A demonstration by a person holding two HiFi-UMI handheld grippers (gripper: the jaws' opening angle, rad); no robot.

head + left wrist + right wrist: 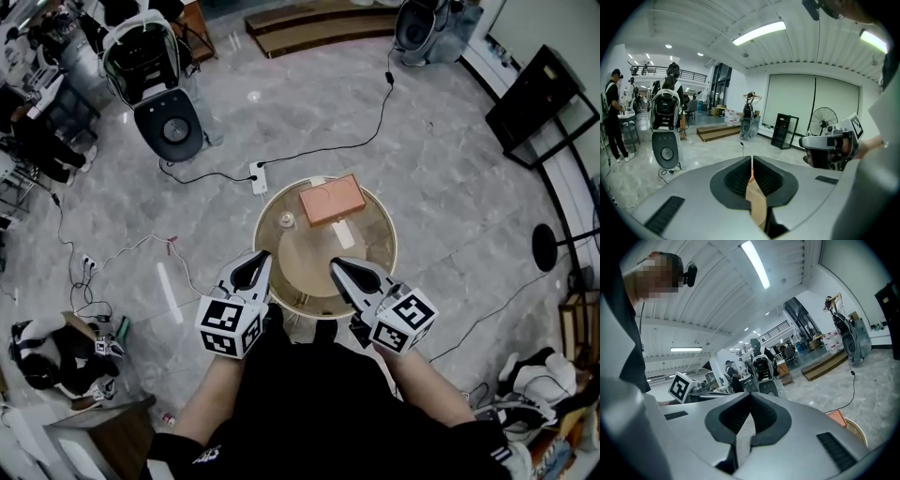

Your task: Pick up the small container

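Note:
A round wooden table stands below me in the head view. On its left part sits the small pale container, with an orange box behind it and a flat white piece to its right. My left gripper hovers at the table's near left rim, shut and empty. At the near right rim my right gripper is also shut and empty. Both point up and away from the table. In the left gripper view the fingertips meet; in the right gripper view the fingertips meet too, with the orange box low at the right.
A power strip and cables lie on the marble floor behind the table. A standing robot machine is at the back left, a black rack and a fan base at the right, a wooden platform far back.

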